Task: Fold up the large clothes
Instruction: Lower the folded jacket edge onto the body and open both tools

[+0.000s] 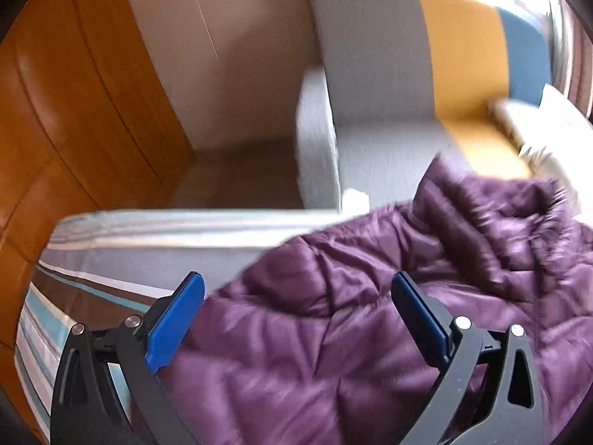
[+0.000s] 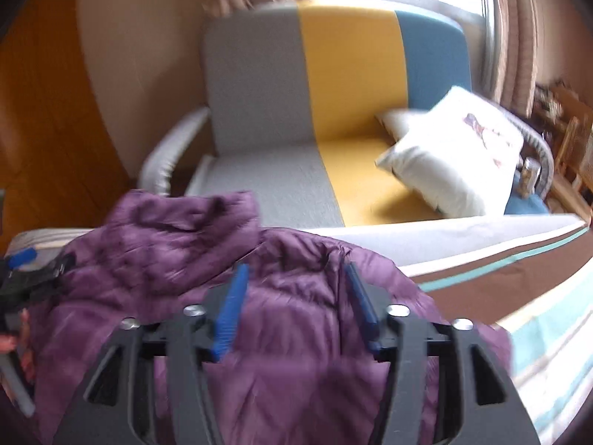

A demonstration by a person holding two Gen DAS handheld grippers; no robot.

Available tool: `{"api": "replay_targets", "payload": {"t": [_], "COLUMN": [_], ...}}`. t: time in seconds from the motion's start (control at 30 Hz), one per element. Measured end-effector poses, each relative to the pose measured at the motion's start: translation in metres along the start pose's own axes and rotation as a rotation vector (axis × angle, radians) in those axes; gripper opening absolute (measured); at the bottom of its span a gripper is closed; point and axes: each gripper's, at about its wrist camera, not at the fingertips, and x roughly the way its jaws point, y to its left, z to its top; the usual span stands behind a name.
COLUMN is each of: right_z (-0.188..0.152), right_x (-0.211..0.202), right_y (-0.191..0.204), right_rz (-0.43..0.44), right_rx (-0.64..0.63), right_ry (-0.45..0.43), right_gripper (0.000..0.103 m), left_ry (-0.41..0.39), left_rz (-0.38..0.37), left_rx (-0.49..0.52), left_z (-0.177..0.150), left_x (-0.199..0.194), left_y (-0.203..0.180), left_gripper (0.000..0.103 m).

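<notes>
Jacket [image 1: 370,315], purple quilted puffer w/ slick sheen, lies crumpled on striped bed [image 1: 92,282], in front of the grey/yellow/blue sofa [image 2: 333,92]. Prob early: still unspread. Left gripper [image 1: 296,319] & right gripper [image 2: 294,304] over jacket, jaws apart, holding nothing. Next: pinch hem/shoulder edges, pull flat.

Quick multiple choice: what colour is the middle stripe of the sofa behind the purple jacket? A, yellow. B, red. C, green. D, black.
A: in the right wrist view the sofa behind the purple jacket has a yellow middle stripe between a grey one and a blue one.
</notes>
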Motion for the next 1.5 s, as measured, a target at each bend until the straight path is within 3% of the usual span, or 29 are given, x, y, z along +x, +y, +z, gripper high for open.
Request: {"api": "replay_targets", "payload": {"t": [0.13,0.3,0.4,0.57,0.67,0.8,0.83,0.9,1.1,1.23,1.3,1.47,1.5], "right_z": [-0.034,-0.075,-0.088,-0.093,-0.089,-0.092,-0.095,-0.101,-0.125,-0.142,-0.15,-0.17,-0.173], "right_x": [-0.047,-0.054,-0.039,-0.026,-0.035,-0.06,-0.066,-0.076,-0.107,-0.128,-0.137,-0.165,-0.169], "right_y": [0.02,0.04,0.036,0.027,0.033,0.031,0.033,0.035,0.035,0.034,0.037,0.037,0.036], "right_rz": [0.069,0.082,0.019,0.007,-0.019,0.009,0.018,0.019,0.022,0.039,0.044,0.043,0.045], "right_rx": [-0.057,-0.059,-0.025,0.024,-0.005,0.024,0.018,-0.001,-0.011,0.001,-0.004,-0.018,-0.018], "right_ry": [-0.006,0.07,0.124,0.144,0.143,0.13,0.137,0.143,0.144,0.147,0.152,0.149,0.151], "right_gripper": [0.055,0.041,0.04,0.04,0.04,0.041,0.042,0.053,0.054,0.054,0.062,0.063,0.069], "left_ry": [-0.037,0.014,0.076,0.111,0.109,0.093,0.088,0.088,0.13,0.117,0.119,0.123,0.121], "left_rz": [-0.077,-0.117,-0.124,-0.104,-0.092,-0.114,-0.12,-0.138,-0.192,-0.224,-0.233,-0.244,-0.248], "left_rx": [-0.05,-0.036,-0.063,-0.057,-0.048,-0.059,-0.06,-0.054,-0.049,-0.066,-0.07,-0.076,-0.08], "left_z": [-0.038,-0.089,-0.092,-0.091,-0.089,-0.105,-0.112,-0.126,-0.156,-0.175,-0.182,-0.202,-0.206], "left_x": [-0.046,-0.064,-0.047,-0.031,-0.039,-0.072,-0.079,-0.09,-0.113,-0.131,-0.135,-0.152,-0.156], "left_y": [0.017,0.023,0.026,0.022,0.024,0.037,0.038,0.041,0.045,0.049,0.052,0.062,0.064], "left_gripper": [0.101,0.101,0.101,0.101,0.101,0.101,0.101,0.101,0.101,0.101,0.101,0.101,0.101]}}
